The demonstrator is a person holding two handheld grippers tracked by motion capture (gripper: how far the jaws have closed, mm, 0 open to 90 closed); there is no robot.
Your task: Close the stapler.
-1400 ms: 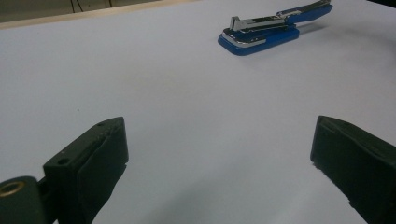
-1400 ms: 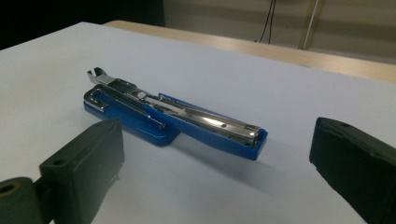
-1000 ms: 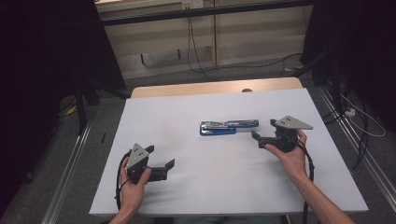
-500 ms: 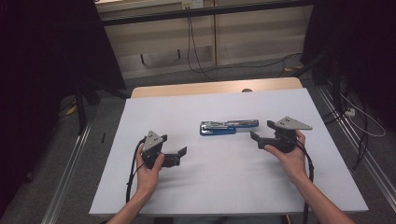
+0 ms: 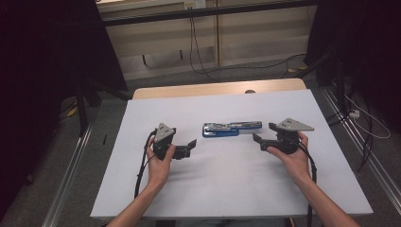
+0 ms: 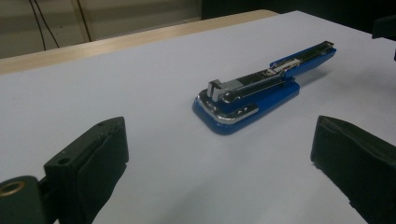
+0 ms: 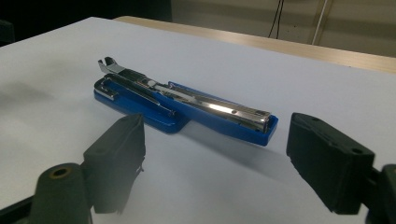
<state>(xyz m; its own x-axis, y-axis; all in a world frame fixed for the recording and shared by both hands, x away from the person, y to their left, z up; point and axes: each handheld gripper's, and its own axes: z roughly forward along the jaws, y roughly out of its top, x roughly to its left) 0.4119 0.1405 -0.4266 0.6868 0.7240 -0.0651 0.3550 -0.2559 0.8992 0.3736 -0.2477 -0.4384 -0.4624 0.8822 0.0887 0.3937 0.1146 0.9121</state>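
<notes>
A: Where's the stapler (image 5: 231, 128)?

B: Flat on the white table (image 5: 236, 189), roughly mid-table, lying crosswise. Its wide blue base end points toward the left gripper (image 5: 188, 147), its narrow nose toward the right gripper (image 5: 258, 140). The metal magazine looks swung or slid out along the base.

A: And the grippers?

B: Both released, jaws spread wide, nothing held. The left gripper sits near the stapler's base end but apart from it; the right gripper is just off the nose end, not touching.

A: How should the approach go?

B: I'd judge it best for the left gripper to straddle the wide base squarely and low, so the pads meet the blue sides, not the shiny rail. The right gripper should line up with the nose before closing; a skewed bite could spin the stapler on the smooth table.

A: Any containers?

B: None on the table; the stapler lies alone.
</notes>
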